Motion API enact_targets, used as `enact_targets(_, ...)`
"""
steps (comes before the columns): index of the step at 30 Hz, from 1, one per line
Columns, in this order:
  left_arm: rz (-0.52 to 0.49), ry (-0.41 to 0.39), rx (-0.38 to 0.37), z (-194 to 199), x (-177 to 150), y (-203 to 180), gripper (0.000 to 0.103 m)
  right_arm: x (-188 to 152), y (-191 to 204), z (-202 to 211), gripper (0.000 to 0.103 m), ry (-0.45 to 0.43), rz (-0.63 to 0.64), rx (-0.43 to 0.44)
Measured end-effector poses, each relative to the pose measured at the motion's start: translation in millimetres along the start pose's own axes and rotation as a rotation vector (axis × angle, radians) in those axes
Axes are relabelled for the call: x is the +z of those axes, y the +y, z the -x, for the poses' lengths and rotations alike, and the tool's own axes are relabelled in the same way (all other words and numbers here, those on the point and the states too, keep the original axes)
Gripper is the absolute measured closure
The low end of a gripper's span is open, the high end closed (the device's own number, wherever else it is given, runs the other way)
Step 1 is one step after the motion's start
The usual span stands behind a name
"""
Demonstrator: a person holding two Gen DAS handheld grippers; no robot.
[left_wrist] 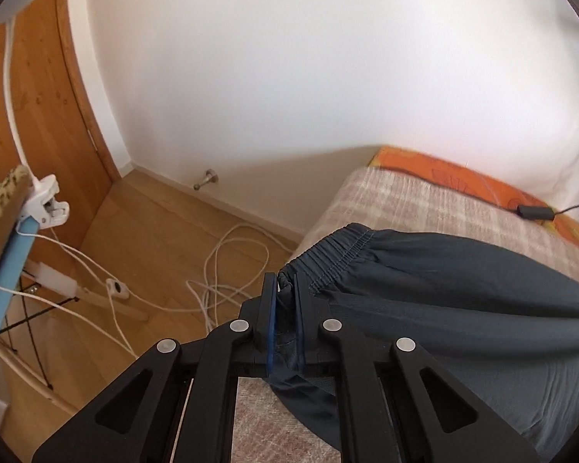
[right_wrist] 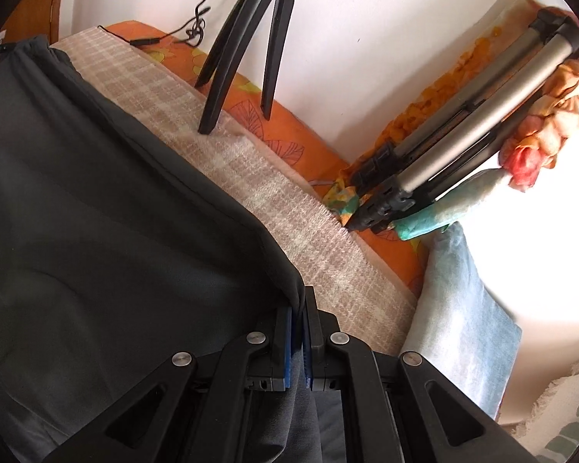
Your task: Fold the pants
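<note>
Dark slate pants [left_wrist: 463, 308] lie spread on the bed [left_wrist: 405, 200], over its checked blanket. Left gripper [left_wrist: 285, 289] angles down, fingers clamped on the elastic waistband corner. Right gripper [right_wrist: 299, 308] angles down too, fingers pinching a fabric edge at the other end.

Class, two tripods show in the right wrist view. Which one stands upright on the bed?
The black tripod by the wall: its spread legs rest on the bedding. The silver-legged tripod is folded shut and lies slanted among the pillows in the corner.
</note>
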State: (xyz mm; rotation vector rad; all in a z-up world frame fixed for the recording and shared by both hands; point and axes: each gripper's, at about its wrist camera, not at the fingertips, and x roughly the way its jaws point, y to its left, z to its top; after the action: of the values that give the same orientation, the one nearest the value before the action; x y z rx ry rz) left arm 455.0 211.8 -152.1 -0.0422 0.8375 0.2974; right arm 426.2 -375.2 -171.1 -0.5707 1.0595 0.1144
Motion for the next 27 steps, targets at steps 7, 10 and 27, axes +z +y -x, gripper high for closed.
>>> enact_targets(7, 0.089, -0.032, 0.029, 8, -1, 29, 0.067, 3, 2, 6, 0.066, -0.033, -0.016, -0.030)
enact_targets(10, 0.085, -0.040, -0.004, 17, 2, 32, 0.067, -2, 9, 37, 0.062, -0.101, 0.006, -0.042)
enact_targets(27, 0.014, 0.038, -0.053, -4, -22, -2, 0.066, -80, 149, 135, 0.042, -0.084, 0.230, 0.301)
